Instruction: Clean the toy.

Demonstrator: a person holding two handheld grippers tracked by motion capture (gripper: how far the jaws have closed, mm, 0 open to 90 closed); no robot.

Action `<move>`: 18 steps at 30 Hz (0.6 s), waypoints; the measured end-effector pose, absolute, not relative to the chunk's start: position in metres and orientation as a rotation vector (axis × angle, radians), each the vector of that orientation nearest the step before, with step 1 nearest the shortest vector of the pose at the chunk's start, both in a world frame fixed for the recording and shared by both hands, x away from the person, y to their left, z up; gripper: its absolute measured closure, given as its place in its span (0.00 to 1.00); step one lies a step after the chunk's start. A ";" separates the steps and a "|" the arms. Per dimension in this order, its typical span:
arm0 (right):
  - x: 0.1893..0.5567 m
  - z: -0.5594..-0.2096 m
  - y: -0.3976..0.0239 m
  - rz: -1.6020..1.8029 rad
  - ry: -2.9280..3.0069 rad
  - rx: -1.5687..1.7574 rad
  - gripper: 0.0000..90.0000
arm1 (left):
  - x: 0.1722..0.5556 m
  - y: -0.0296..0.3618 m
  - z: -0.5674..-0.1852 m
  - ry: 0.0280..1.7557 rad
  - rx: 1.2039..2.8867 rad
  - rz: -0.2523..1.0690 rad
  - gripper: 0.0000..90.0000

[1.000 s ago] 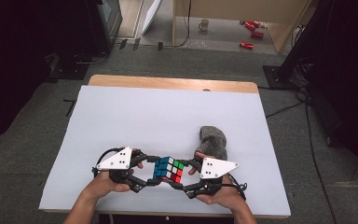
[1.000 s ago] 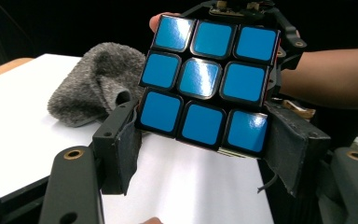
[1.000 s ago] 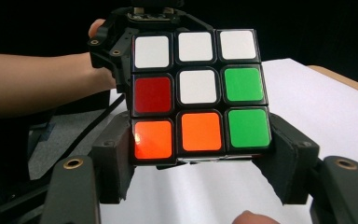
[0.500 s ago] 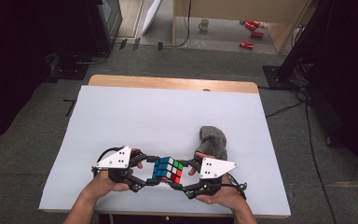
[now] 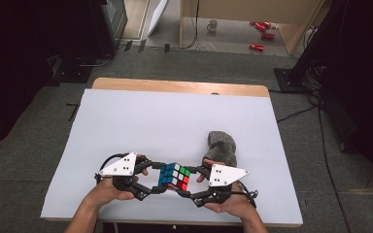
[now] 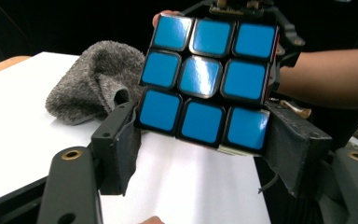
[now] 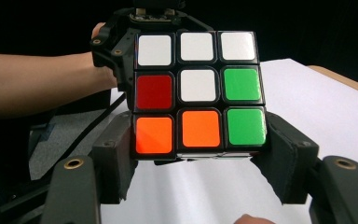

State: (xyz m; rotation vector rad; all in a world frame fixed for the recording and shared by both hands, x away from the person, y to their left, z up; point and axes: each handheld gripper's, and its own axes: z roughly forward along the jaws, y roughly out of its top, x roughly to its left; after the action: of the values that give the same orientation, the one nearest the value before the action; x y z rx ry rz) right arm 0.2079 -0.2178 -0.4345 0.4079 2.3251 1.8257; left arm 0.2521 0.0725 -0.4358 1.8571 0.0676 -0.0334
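A Rubik's cube (image 5: 175,175) is held just above the white table (image 5: 175,121), near its front edge, between my two grippers. My left gripper (image 5: 159,177) comes in from the left and is shut on the cube. In the left gripper view, its pads (image 6: 126,140) press the lowest row of the all-blue face (image 6: 205,81). My right gripper (image 5: 190,180) comes in from the right and is shut on the same cube. In the right gripper view, the cube (image 7: 198,88) shows a mixed face of white, red, green and orange squares, with the jaws clamping its bottom row.
A crumpled grey cloth (image 5: 222,147) lies on the table just behind the right gripper, and the cloth (image 6: 91,84) sits left of the cube in the left gripper view. The table's wooden far edge (image 5: 179,87) borders grey floor with cables, red cans and a mug.
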 end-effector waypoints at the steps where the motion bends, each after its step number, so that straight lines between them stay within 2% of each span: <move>1: 0.208 -0.434 -0.218 1.829 2.322 0.414 0.39 | 0.252 0.072 -0.436 0.066 1.866 -0.027 0.31; 4: 0.209 -0.433 -0.221 1.853 2.306 0.428 0.39 | 0.250 0.069 -0.438 0.059 1.896 0.000 0.27; 8: 0.209 -0.433 -0.223 1.876 2.323 0.416 0.39 | 0.252 0.071 -0.436 0.072 1.866 -0.006 0.27; 14: 0.209 -0.434 -0.223 1.883 2.350 0.387 0.39 | 0.252 0.073 -0.436 0.035 1.846 -0.079 0.36; 18: 0.207 -0.434 -0.223 1.876 2.352 0.360 0.39 | 0.254 0.075 -0.436 0.026 1.839 -0.114 0.37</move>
State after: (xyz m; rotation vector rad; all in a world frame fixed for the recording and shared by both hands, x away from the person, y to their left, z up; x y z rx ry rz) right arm 0.2071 -0.2228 -0.4338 0.3598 2.3524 1.8763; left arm 0.2537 0.0746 -0.4359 1.8391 0.0257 -0.1138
